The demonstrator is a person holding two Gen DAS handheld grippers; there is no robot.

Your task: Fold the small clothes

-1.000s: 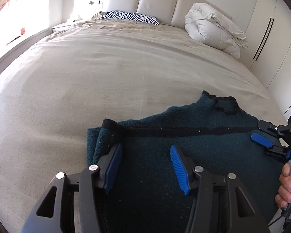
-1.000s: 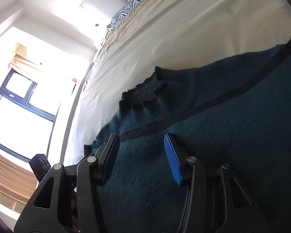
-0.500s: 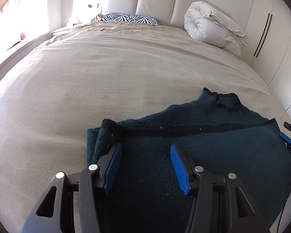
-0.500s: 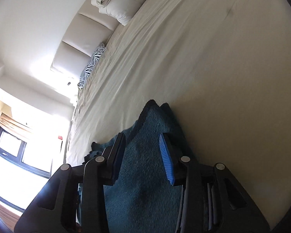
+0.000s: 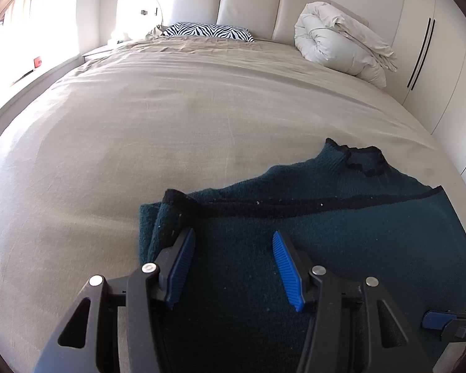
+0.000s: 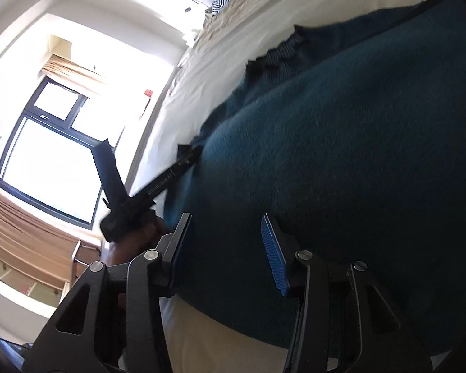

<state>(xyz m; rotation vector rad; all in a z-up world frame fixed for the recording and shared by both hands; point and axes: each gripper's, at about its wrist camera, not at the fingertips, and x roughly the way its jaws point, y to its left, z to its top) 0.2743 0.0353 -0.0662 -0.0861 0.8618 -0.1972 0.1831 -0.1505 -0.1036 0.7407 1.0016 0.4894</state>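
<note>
- Left gripper [image 5: 231,262]: black frame with blue ribbed pads, jaws spread wide, grasping nothing; it hangs low over the left part of the garment, its left finger [image 5: 180,261] by the bunched corner.
- Right gripper [image 6: 225,256]: same make, jaws likewise spread and empty; it hangs over the garment's near edge. In the left wrist view only one of its blue tips shows, at the garment's near right corner.
- Dark teal knitted sweater with black trim [image 5: 326,233]: lies flat on the bed, near its foot and towards the right side. Collar [image 5: 360,158] points to the headboard. A black-edged band [image 5: 279,208] runs across the body; by appearance the lower part is already turned up over the chest, so one fold is done. The left corner [image 5: 161,214] is thick and doubled.
- Judgement on progress: roughly midway. Left to do, as it seems: tidy the bunched corner and fold once more to a compact bundle.
- Beige bed sheet [image 5: 139,130]: smooth, bare beyond the sweater.
- Far end: zebra-print pillow [image 5: 206,31], rolled white duvet [image 5: 341,43], padded cream headboard [image 5: 248,3].
</note>
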